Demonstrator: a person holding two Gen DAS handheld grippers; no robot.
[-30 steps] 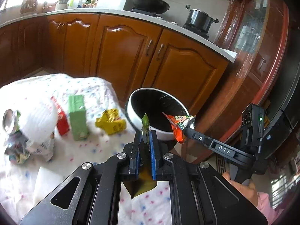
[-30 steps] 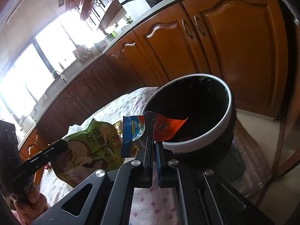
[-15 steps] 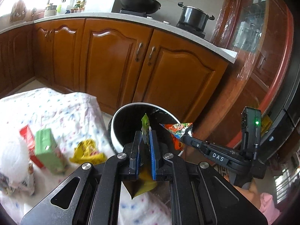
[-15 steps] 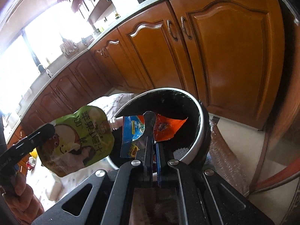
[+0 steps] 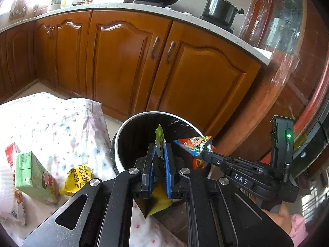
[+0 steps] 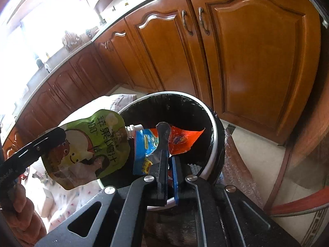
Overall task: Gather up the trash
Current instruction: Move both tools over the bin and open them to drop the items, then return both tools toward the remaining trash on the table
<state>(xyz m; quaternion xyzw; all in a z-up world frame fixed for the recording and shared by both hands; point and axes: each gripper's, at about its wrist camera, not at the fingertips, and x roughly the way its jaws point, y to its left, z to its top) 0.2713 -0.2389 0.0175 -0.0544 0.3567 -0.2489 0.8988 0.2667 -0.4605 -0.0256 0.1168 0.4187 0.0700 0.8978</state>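
Note:
My left gripper [image 5: 158, 147] is shut on a green juice pouch [image 5: 159, 140], seen flat in the right wrist view [image 6: 86, 150], and holds it over the near rim of a black-lined trash bin [image 5: 123, 131]. My right gripper [image 6: 167, 142] is shut on an orange and blue snack wrapper [image 6: 183, 140] and holds it above the bin's opening [image 6: 181, 111]. In the left wrist view that wrapper [image 5: 195, 145] hangs at the bin's right rim.
A table with a dotted white cloth [image 5: 51, 119] stands left of the bin and carries a green carton [image 5: 30, 175], a crumpled yellow wrapper [image 5: 79, 177] and other trash. Wooden kitchen cabinets [image 5: 127, 61] stand close behind the bin.
Both grippers have moved from over the table toward the bin with their trash. The bin has grown larger and sits under both of them.

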